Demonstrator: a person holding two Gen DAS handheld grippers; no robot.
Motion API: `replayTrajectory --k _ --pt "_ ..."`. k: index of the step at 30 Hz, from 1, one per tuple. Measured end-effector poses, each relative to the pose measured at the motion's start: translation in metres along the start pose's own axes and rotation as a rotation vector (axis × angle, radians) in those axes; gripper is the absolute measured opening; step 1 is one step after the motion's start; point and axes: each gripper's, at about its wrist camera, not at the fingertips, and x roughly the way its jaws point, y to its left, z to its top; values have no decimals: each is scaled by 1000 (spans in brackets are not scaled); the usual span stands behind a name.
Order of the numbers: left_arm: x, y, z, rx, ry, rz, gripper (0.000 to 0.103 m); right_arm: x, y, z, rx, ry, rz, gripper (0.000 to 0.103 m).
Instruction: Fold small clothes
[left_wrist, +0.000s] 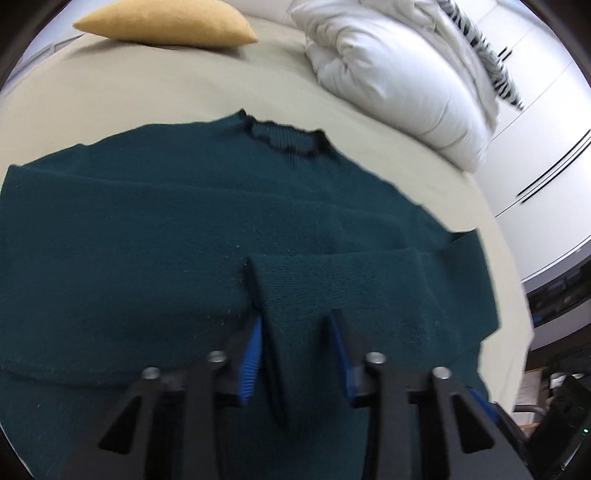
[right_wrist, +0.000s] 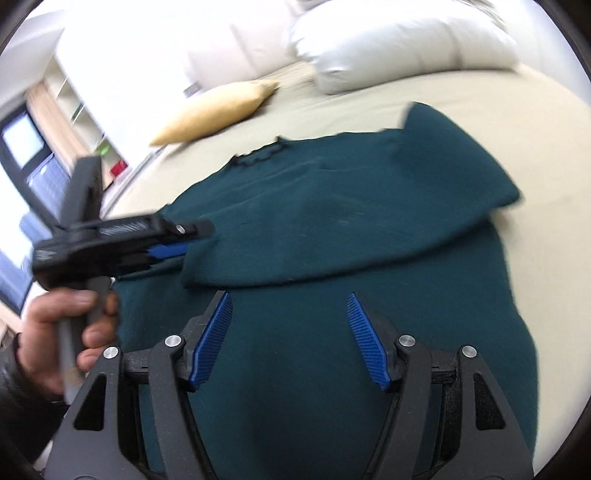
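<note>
Sleeve cuff (left_wrist: 295, 295) sits between left fingers (left_wrist: 255, 347), unclear if clamped; right fingers (right_wrist: 218, 332) released.

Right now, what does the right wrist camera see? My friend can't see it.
A dark green sweater lies on a beige bed, one sleeve folded across it. The right gripper hovers open above it, the left gripper at the sleeve's cuff.

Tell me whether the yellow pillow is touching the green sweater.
Apart. The left wrist view shows a band of bare beige sheet between the yellow pillow and the green sweater.
</note>
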Motion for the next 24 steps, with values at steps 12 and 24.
replayTrajectory --k 12,24 --pt "-67 -18 18 115 -190 23 8 -30 -42 22 96 -103 -36 63" --pt "-34 66 27 21 -142 96 8 22 -138 110 294 -33 -154 63"
